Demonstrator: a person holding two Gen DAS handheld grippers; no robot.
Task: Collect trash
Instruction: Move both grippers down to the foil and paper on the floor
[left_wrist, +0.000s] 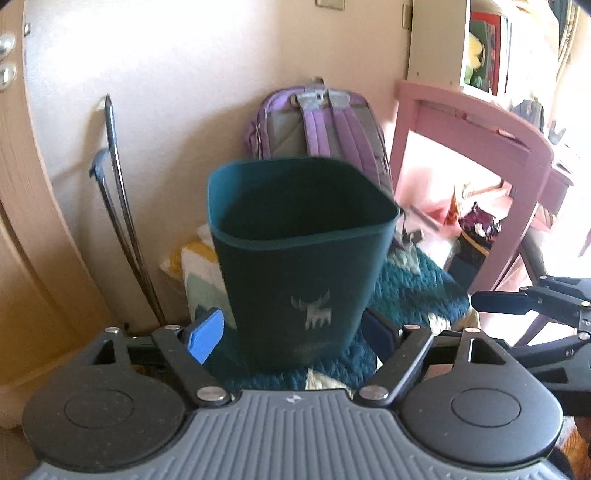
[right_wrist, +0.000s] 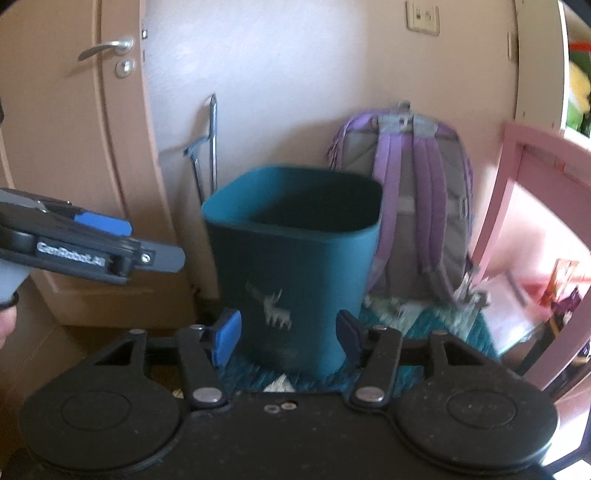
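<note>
A dark teal bin (left_wrist: 299, 258) with a pale moose print stands upright on a teal knitted rug, straight ahead in both views; it also shows in the right wrist view (right_wrist: 295, 273). Its inside looks dark and I see no trash in it. My left gripper (left_wrist: 295, 332) is open and empty, its blue pads either side of the bin's lower part, in front of it. My right gripper (right_wrist: 286, 334) is open and empty, likewise in front of the bin. Each gripper shows at the edge of the other's view, the right one (left_wrist: 498, 302) and the left one (right_wrist: 147, 251).
A purple and grey backpack (right_wrist: 413, 206) leans on the wall behind the bin. A pink desk (left_wrist: 480, 133) stands to the right with clutter under it. A metal pole (left_wrist: 118, 192) leans on the wall left of the bin, next to a wooden door (right_wrist: 66, 147).
</note>
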